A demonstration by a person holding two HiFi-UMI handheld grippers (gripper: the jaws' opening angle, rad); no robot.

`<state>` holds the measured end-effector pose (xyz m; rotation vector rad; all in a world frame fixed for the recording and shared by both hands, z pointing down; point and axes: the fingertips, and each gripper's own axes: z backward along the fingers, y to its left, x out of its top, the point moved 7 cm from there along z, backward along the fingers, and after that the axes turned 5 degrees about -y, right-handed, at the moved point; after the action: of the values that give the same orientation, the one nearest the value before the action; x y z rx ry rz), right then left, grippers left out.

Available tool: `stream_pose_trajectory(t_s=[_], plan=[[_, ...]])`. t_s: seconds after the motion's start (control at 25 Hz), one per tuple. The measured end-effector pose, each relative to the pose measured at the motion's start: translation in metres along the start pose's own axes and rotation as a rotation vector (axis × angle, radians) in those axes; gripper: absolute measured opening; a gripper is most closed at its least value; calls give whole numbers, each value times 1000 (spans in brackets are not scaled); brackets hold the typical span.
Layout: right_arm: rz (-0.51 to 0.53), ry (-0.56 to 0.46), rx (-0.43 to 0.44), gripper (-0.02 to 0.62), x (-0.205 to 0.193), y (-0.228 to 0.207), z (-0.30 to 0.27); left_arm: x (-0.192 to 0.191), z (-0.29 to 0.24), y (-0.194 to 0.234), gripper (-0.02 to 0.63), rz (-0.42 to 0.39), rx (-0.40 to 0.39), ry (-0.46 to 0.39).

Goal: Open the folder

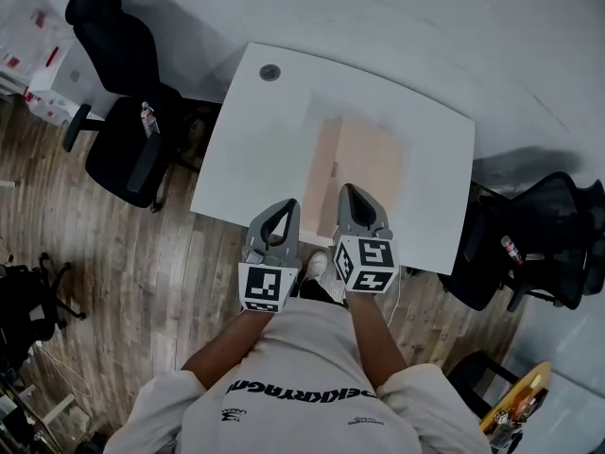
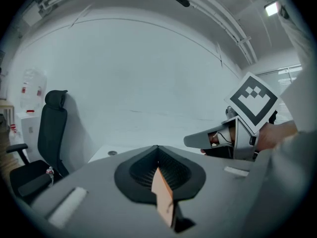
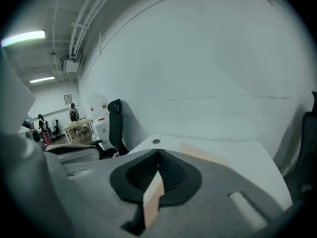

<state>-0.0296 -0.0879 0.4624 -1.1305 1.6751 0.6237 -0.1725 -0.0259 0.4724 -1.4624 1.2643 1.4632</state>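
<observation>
Can make out dark lettering across the chest of the pale shirt (image 1: 312, 392), upside down in the head view and too warped to spell out safely; smaller print at either side below it, unreadable. Red labels on the white boxes (image 1: 33, 50) by the far left wall, too small to read. Only black-and-white square patterns on the left marker cube (image 1: 267, 287) and the right marker cube (image 1: 366, 263). Left hand-held gripper (image 1: 286, 206) with its jaws closed tip to tip, held over the near edge of the white worktop (image 1: 255, 140), just left of the folder's near end and apart from it. Right hand-held gripper (image 1: 349, 191) likewise closed, jaws pressed together, its tip lying across the near end of the tan folder (image 1: 364, 159) in the head view, yet short of it in the right gripper view, with the folder further ahead on the worktop. Both side by side, close together, pointing away from the person toward the far wall. Folder flat and closed near the middle of the worktop, a darker strip down its left side, well apart from the round cable hole (image 1: 270, 72) at the far left corner. Black office chair (image 1: 123, 83) left of the worktop with a small bottle (image 1: 148, 118) on its seat, second black chair (image 1: 544, 244) at the right, wood-plank floor (image 1: 95, 253) beneath.
</observation>
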Motion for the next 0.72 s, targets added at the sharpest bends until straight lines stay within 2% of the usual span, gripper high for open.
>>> stream_pose_trajectory(t_s=[0.56,0.72], plan=[[11,202,-15,5,-25,-10,-51,-27,-22,7,1,46,37,49],[13,254,-21,38,-32,-10,-65,-35,-25,10,0,62,42,63]])
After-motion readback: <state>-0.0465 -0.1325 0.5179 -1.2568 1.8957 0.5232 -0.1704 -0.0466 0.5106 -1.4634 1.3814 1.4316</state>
